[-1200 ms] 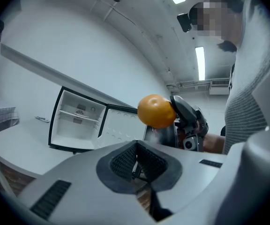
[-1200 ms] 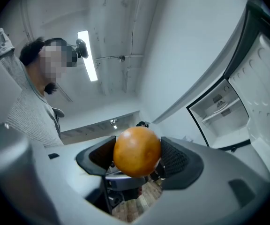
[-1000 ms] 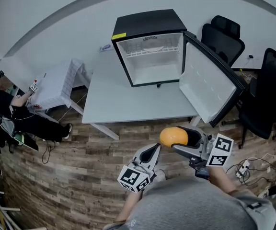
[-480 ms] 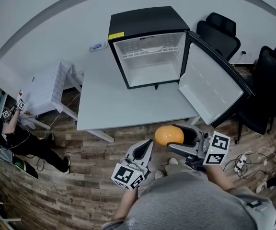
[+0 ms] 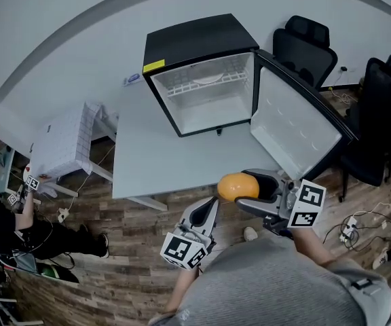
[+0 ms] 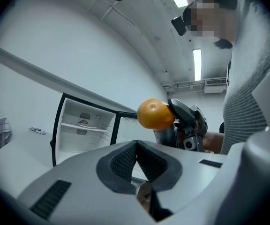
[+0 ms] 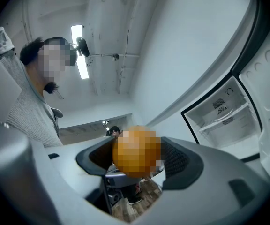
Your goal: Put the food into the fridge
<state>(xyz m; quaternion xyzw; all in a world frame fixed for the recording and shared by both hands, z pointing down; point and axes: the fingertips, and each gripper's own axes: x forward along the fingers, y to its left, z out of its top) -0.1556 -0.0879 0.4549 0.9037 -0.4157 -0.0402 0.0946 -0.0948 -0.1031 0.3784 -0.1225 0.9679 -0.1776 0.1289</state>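
Now holding orange (image 5: 238, 186) before open fridge (image 5: 202, 39).
Clamped in right gripper (image 7: 137, 153), facing fridge across table (image 5: 155, 161); left gripper (image 6: 136, 146) pinched together, empty.

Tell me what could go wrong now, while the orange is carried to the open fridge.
The round orange is held in the air by the right gripper, near the front edge of the table; it may slip, drop and roll off. The open fridge door stands near that gripper and could be bumped.
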